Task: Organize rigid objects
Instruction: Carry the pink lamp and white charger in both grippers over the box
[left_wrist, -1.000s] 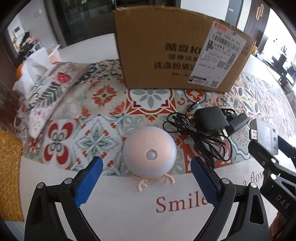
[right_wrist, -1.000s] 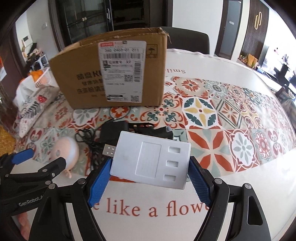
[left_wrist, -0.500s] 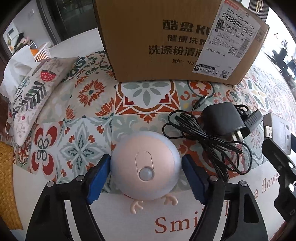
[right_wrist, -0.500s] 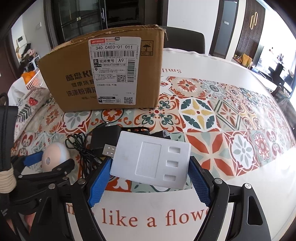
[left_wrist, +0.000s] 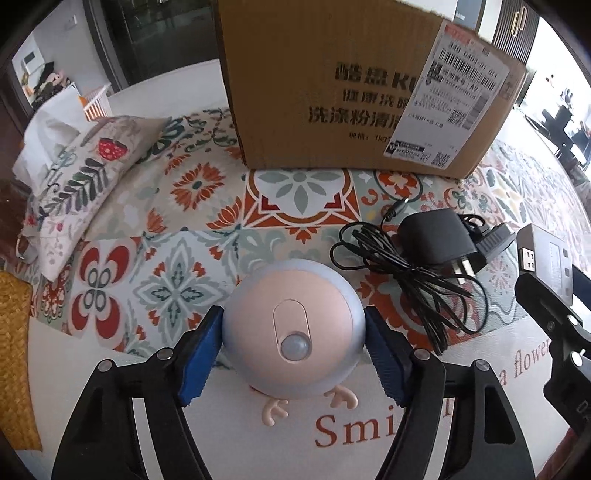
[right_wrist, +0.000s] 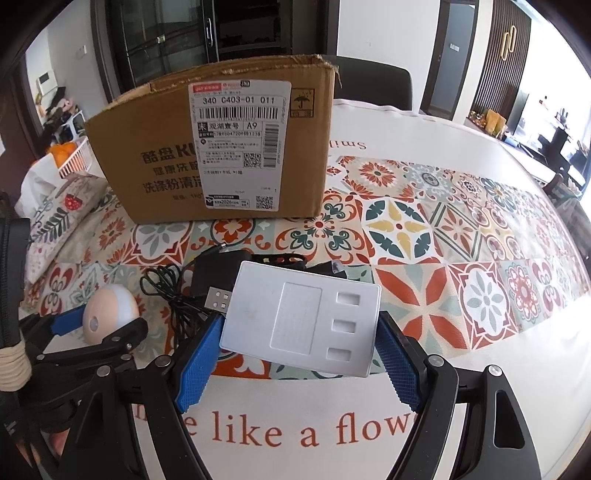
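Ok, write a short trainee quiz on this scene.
1. True or false: the charger lies inside the box.
2. The right gripper holds: A mug, B USB device, C spoon.
3. What sits between the left gripper pads?
Key: 1 false, it lies outside, in front of the box. 2 B. 3 the lamp; the jaws are closing on it.
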